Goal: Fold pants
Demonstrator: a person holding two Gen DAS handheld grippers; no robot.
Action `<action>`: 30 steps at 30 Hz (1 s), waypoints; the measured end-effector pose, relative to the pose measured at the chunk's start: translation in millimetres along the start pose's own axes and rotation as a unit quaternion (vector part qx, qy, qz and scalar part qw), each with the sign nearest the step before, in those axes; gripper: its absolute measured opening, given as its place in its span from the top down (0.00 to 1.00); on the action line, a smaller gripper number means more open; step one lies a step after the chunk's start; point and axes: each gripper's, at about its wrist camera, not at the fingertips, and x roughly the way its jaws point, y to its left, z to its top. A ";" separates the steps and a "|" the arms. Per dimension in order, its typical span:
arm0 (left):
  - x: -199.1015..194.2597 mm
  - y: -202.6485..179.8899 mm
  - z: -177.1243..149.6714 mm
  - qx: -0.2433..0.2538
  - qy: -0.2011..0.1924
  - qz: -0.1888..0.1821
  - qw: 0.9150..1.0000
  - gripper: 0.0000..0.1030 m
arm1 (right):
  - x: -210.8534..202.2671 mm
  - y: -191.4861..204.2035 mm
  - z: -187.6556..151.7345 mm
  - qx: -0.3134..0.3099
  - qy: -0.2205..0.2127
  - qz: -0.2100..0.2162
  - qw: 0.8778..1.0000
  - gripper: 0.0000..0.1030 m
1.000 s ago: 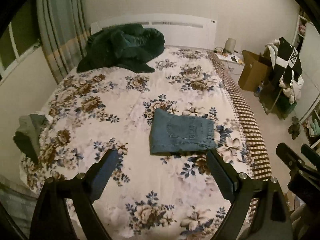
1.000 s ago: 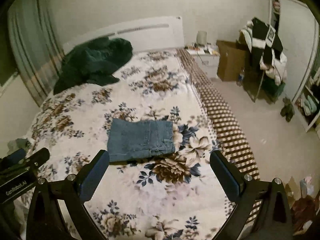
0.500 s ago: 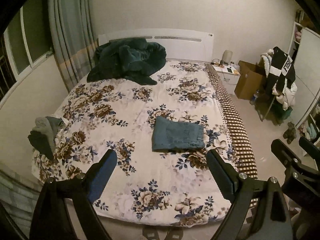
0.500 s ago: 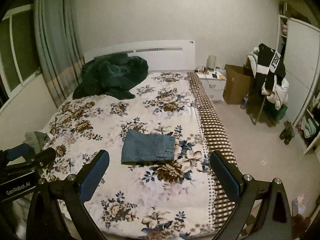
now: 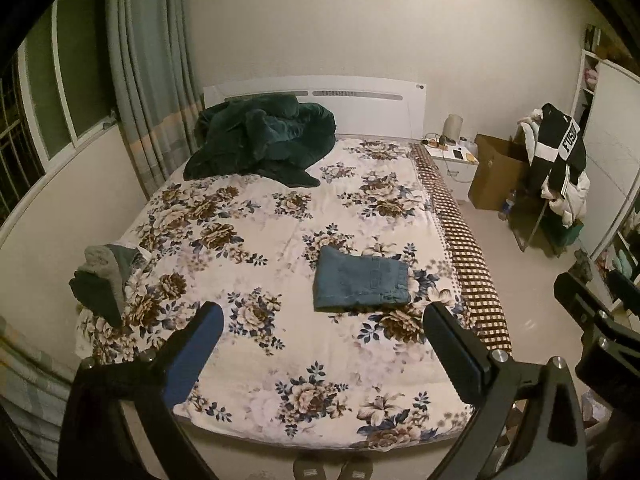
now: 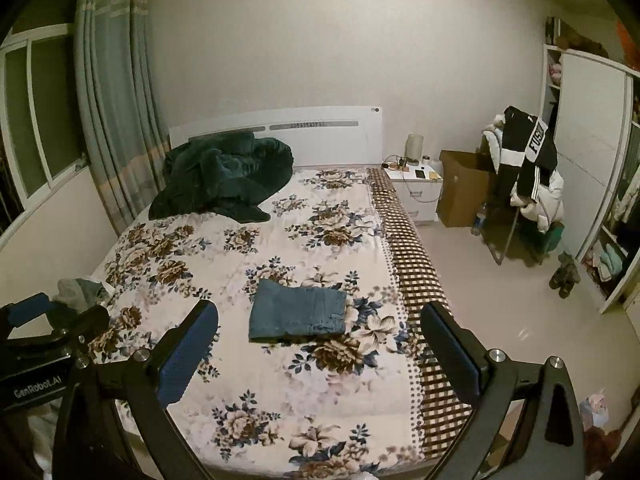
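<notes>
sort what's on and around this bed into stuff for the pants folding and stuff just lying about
Belongs to the job:
- folded blue denim pants
- floral bedspread beneath them

Just lying about:
- dark green rumpled blanket
- grey-green clothes pile
- brown cardboard box

Folded pants (image 5: 362, 282) lie on the bed (image 5: 248, 216), blanket (image 5: 264, 140) behind, nightstand (image 5: 454, 164) right.

Folded jeans (image 6: 298, 316) on floral bedspread (image 6: 224, 256), frame centre.
Right gripper (image 6: 318, 334) at lower frame, jaws wide apart, nothing between pads; dark green blanket (image 6: 224, 174) heaped upper left by headboard (image 6: 332, 136); left gripper (image 6: 44, 332) at left edge.
</notes>
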 end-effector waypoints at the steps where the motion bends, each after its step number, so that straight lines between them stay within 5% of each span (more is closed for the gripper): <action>1: 0.1 0.0 0.0 0.001 -0.001 0.000 1.000 0.01 | -0.6 1.2 -0.2 0.001 0.000 0.001 1.000 0.00; 30: -10.4 0.2 -4.2 -0.005 0.007 0.012 1.000 0.01 | -7.4 2.8 8.4 -0.006 0.016 0.007 1.000 0.00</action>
